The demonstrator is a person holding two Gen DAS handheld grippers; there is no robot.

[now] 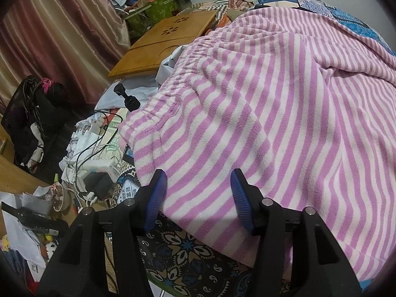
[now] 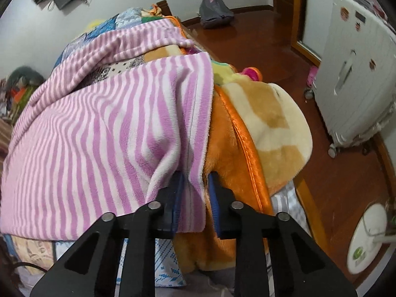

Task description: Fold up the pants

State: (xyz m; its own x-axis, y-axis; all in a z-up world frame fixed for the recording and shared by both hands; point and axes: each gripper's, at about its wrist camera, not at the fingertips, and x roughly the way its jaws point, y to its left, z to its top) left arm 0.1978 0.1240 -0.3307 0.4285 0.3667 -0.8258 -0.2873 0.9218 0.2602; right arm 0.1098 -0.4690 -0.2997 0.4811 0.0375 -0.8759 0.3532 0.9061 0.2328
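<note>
The pink-and-white striped fleece pants (image 1: pixel 247 99) lie spread over a bed, waistband toward the left in the left wrist view. My left gripper (image 1: pixel 199 195) stands open at the pants' near edge; its blue pads (image 1: pixel 158 198) are well apart and do not press on the cloth. In the right wrist view the pants (image 2: pixel 99 123) drape over bedding, with one leg end lying further back. My right gripper (image 2: pixel 196 198) is shut on a raised fold at the pants' right edge, and the cloth bunches up between its pads.
A wooden lap tray (image 1: pixel 163 42), a black camera mount (image 1: pixel 126 99) and tangled cables with chargers (image 1: pixel 91 153) lie left of the pants. An orange plush blanket (image 2: pixel 259 128) lies under the right edge. Beyond the bed are wooden floor, a white cabinet (image 2: pixel 354 74) and a fan base (image 2: pixel 366 240).
</note>
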